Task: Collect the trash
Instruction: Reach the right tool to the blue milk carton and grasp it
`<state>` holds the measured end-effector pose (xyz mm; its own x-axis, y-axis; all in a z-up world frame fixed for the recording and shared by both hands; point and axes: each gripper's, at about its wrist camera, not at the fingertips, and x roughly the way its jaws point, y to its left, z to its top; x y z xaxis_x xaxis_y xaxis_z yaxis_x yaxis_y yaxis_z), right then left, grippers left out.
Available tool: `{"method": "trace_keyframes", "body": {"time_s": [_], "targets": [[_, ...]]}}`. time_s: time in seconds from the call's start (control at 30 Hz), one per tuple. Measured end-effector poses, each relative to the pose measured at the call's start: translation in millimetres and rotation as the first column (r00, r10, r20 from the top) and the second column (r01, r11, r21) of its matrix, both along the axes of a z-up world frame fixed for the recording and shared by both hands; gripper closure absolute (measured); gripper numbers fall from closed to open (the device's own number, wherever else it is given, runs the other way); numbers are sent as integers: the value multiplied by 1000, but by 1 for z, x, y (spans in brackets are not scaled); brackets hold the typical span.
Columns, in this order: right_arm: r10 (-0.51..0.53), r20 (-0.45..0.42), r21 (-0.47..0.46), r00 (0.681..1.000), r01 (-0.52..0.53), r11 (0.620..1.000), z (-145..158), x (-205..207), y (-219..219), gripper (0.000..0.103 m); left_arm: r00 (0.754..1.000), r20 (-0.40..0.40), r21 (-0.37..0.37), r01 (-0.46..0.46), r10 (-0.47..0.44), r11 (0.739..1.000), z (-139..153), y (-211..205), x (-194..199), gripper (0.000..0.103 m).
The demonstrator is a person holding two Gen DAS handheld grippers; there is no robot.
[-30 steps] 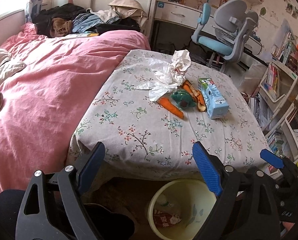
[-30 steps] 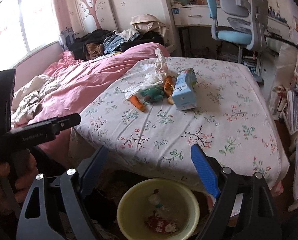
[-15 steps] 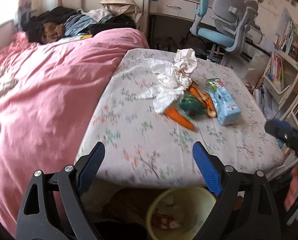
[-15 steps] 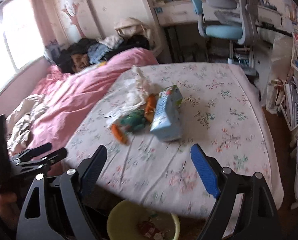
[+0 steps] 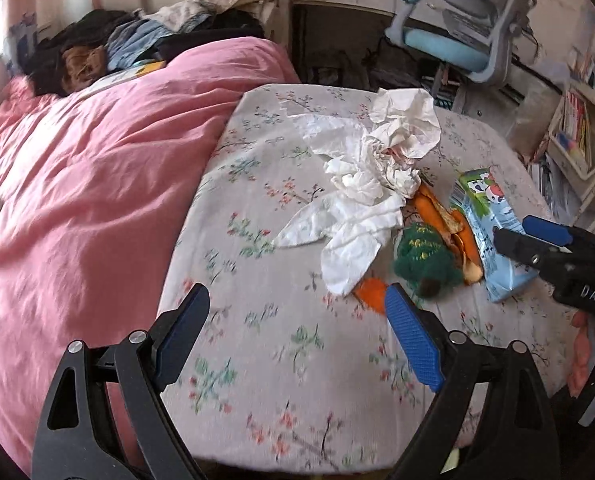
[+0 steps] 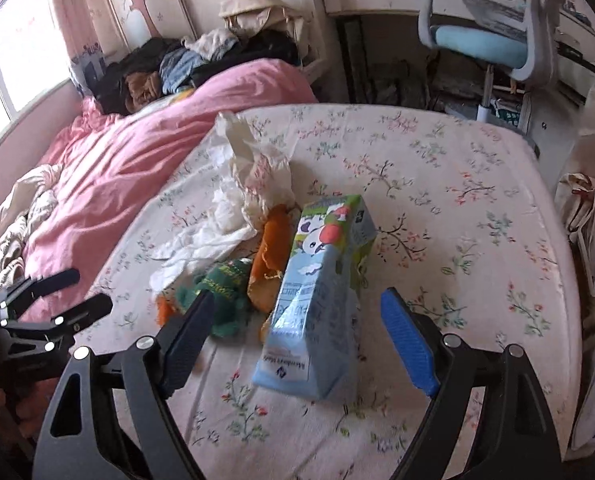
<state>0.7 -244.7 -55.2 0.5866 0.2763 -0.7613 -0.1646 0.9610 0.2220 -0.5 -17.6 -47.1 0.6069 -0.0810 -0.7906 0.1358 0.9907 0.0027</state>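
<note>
right gripper (image 6: 293, 344): closing, not yet gripping the milk carton (image 6: 317, 300), lower centre | left gripper (image 5: 297, 340): released, empty | risk: we may tip the light carton against the peels (image 6: 271, 256).

Both grippers point down over the tabletop's near edge. The left gripper (image 5: 297, 334) is spread wide and empty; the right gripper (image 6: 297, 336) has its jaws closing, pads touching nothing.

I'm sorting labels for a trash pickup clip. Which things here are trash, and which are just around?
Trash:
crumpled tissues
orange peels
milk carton
green wrapper

Just around:
pink duvet
clothes pile
desk chair
</note>
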Motion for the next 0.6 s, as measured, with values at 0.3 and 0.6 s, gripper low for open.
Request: {"method": "trace_keyframes", "body": {"time_s": [0.3, 0.6], "targets": [[5, -88, -3, 996, -6, 1000, -14, 10, -13, 55, 995, -79, -24, 59, -60, 998, -18, -14, 5, 20], [-10, -120, 55, 993, 17, 998, -17, 10, -28, 59, 994, -111, -90, 3, -13, 996, -40, -35, 13, 35]]}}
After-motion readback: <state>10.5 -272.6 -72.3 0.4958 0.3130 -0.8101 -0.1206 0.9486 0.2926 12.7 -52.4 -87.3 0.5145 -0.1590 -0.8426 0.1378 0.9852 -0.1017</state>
